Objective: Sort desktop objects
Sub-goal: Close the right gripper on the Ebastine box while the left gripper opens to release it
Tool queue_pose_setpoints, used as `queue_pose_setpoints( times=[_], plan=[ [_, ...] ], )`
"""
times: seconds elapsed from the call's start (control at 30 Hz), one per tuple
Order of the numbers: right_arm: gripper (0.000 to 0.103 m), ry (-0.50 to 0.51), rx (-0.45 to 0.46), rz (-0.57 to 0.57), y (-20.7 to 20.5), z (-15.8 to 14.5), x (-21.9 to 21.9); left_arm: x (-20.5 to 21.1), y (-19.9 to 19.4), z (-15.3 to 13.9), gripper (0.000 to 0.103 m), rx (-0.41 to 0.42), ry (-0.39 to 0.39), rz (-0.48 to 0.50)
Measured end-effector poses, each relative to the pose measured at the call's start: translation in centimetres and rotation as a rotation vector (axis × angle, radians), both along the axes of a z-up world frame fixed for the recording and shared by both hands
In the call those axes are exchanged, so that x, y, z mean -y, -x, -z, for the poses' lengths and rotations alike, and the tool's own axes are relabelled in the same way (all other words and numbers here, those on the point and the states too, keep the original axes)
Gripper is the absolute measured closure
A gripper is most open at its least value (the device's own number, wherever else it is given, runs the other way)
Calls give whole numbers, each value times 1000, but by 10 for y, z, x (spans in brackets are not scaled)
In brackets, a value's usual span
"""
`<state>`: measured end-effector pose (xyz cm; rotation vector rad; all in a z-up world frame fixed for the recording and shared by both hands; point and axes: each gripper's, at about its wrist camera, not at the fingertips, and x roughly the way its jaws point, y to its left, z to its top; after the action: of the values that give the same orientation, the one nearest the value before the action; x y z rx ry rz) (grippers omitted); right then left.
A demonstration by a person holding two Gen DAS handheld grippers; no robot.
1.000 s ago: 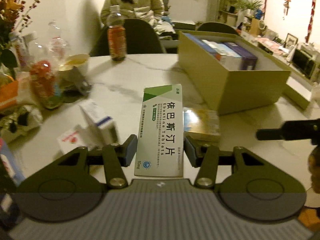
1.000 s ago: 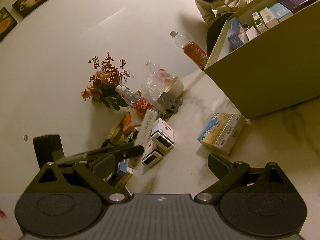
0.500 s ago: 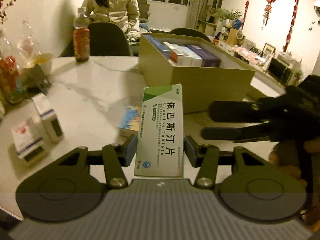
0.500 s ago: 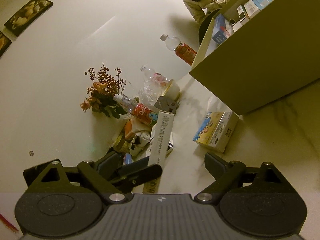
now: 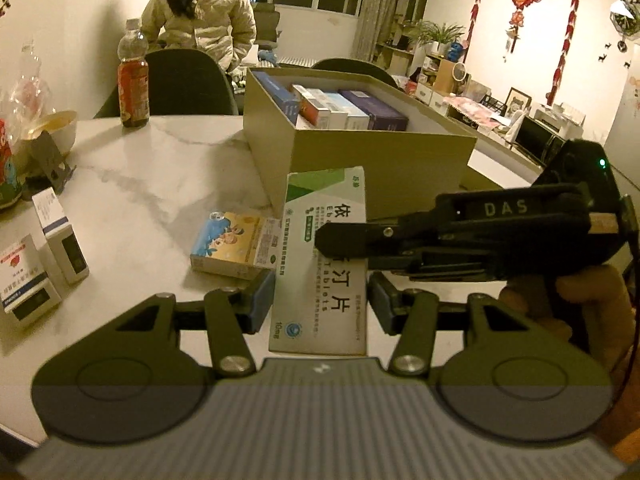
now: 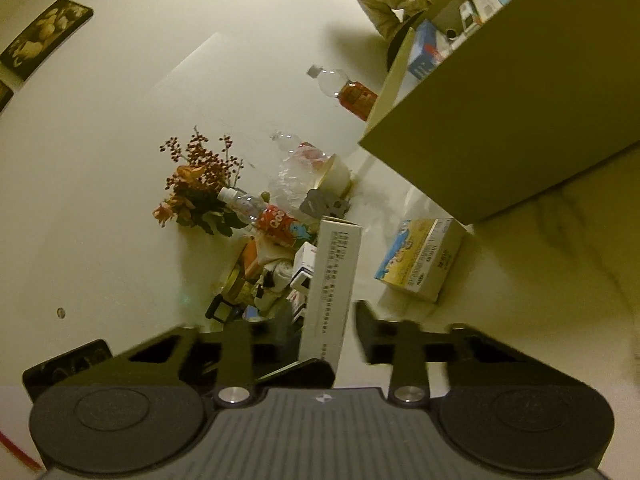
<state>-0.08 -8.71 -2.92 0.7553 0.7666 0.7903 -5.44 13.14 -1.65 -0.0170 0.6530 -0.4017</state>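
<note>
Records the tablet box (image 5: 320,264) at frame centre pinched upright in the left gripper (image 5: 322,298), clear of the table, right gripper (image 6: 320,330) spread astride its narrow edge, apparently for handover toward the open carton (image 5: 380,160) at upper centre.

The right gripper (image 5: 320,240) hides the tablet box's (image 5: 320,304) middle print; its fingers (image 6: 370,336) blur.

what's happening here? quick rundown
A person is sorting medicine boxes into a carton on the table. The left gripper holds a green-and-white box upright, and the right gripper has come in around its upper part, seemingly for a handover. Other boxes lie loose on the table.
</note>
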Motion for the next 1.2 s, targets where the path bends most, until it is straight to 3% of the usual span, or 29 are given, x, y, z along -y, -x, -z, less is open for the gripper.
queue_pose_setpoints(
  times=[0.13,0.23,0.43,0.73,1.03,1.2],
  plan=[
    [80,-8,4,8,-1,1,1,0,0,2,51,13,17,1],
    [81,0,11,14,-3,-2,2,-3,2,-1,33,32,43,12],
    [81,38,67,57,-12,-26,18,-9,6,0,27,64,88,15],
    [81,153,185,153,-42,-82,56,-13,2,9,26,40,101,-3],
    [81,245,223,253,-91,-108,94,-19,-4,16,25,9,96,-37],
    [81,306,199,318,-127,-109,114,-23,-9,20,25,-12,99,-57]
  ],
)
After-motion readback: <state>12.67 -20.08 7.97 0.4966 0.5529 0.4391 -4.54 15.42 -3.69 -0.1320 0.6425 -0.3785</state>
